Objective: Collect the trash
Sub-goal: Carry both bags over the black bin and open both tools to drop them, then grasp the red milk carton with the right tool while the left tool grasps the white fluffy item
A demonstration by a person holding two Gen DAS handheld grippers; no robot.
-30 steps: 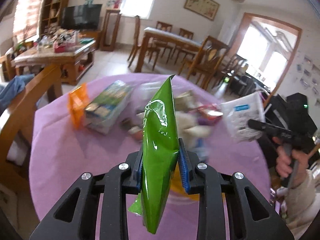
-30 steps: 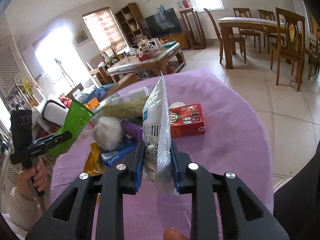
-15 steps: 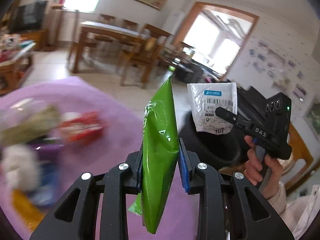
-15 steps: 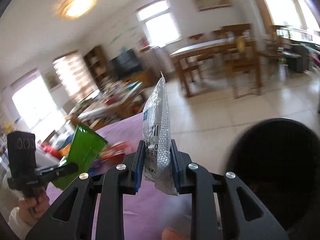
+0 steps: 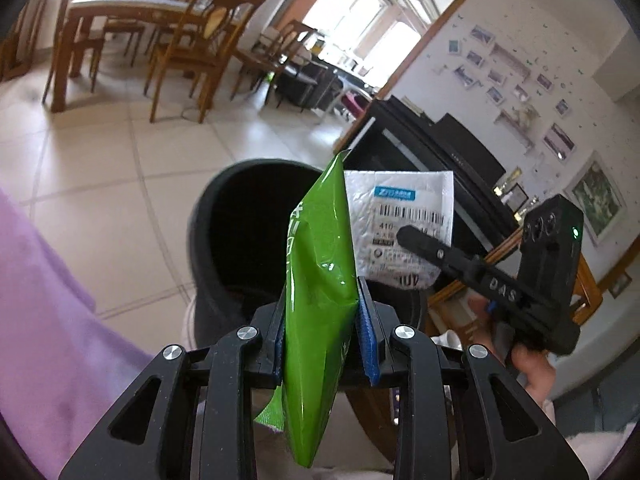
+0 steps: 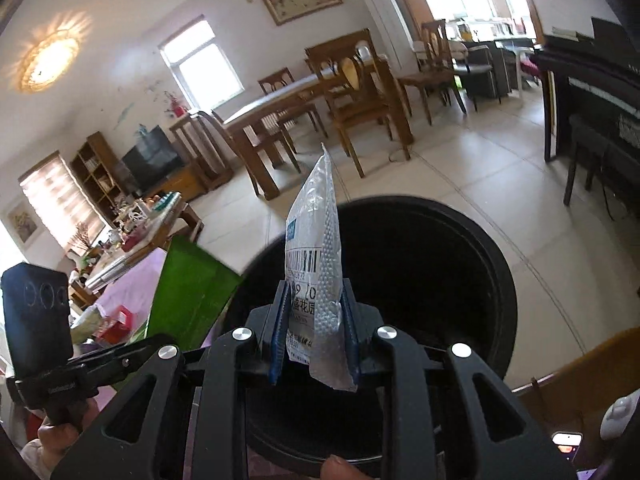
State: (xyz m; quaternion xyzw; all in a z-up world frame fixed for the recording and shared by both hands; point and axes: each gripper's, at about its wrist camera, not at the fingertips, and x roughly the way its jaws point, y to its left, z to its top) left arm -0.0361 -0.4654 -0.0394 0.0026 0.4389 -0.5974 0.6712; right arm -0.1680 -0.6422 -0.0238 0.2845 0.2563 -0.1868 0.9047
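1. Your left gripper (image 5: 326, 344) is clamped on the glossy green plastic snack wrapper (image 5: 320, 288), which stands edge-up between the blue pads. A second ago that wrapper hung over the cluttered purple-clothed table; now it hangs in front of the open mouth of the round black plastic trash bin (image 5: 240, 216).
2. Your right gripper (image 6: 314, 334) is pinched on the white bubble-textured pouch with a barcode label (image 6: 316, 248). That pouch too has come off the table and now sits directly over the bin's dark opening, as the right wrist view shows.
3. Neither grip has loosened during the swing: both jaws stand narrow, pads pressing flat on their packets, with nothing slipped.
4. In the left wrist view the two packets are just beside each other, the white pouch partly behind the green wrapper. The purple tablecloth (image 5: 36, 320) now fills only the lower left edge of that view, so the table lies off to your left.
5. The meaning for the task, as I judge it: the carry is nearly done and the release is what remains. The white pouch looks well placed over the mouth. The green wrapper seems nearer the bin's near rim, so bring it a little further in before you let go, or it may fall onto the tiled floor (image 5: 100, 168).
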